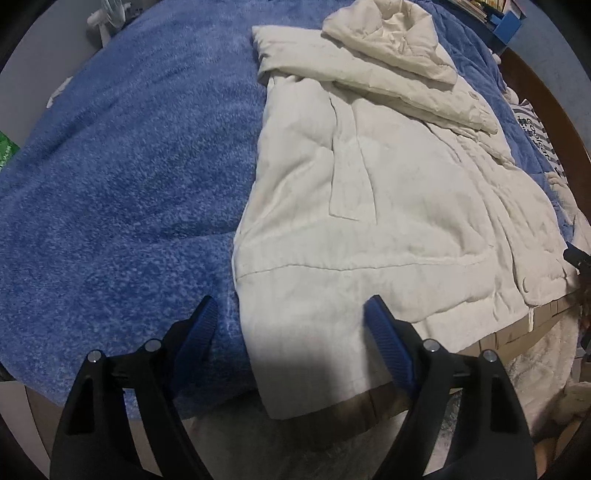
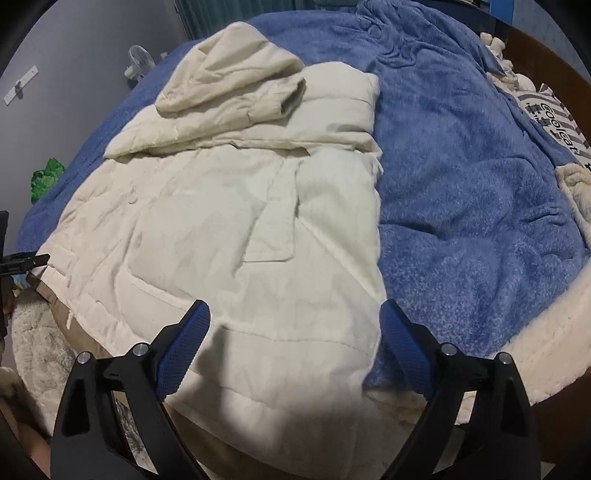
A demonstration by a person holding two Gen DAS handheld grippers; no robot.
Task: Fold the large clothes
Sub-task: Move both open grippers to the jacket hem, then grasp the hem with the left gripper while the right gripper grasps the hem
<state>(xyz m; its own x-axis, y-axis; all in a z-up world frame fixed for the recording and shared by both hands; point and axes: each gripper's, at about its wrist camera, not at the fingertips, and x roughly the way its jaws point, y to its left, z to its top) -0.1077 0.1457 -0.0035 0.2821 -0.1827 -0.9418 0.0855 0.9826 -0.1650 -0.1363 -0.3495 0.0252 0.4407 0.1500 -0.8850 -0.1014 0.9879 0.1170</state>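
**— Padded** cream coat, is that the whole job? Where does it lie?

**—** Flat on the blue fleece blanket of the bed, hood at the far end, both sleeves already crossed over the chest, hem hanging a little over the near edge. The left tongs stand spread above the hem's left corner, nothing between them but air and cloth below; the right tongs are likewise spread over the right corner. Neither one pinches anything yet.

**—** What could spoil it?

**—** My guess: thick quilting. If the tongs close on the top layer only, the coat may open instead of lifting whole. The folded sleeves (loose, just resting) could slide off as the hem is carried up. One tong tip sits over blanket, so fleece might get caught along with the hem.

**—** Anything in the way?

**—** Little. A striped printed cushion and some cream plush things lie at the right edge, well apart. A small fan stands beyond the bed, a green thing off to the left.
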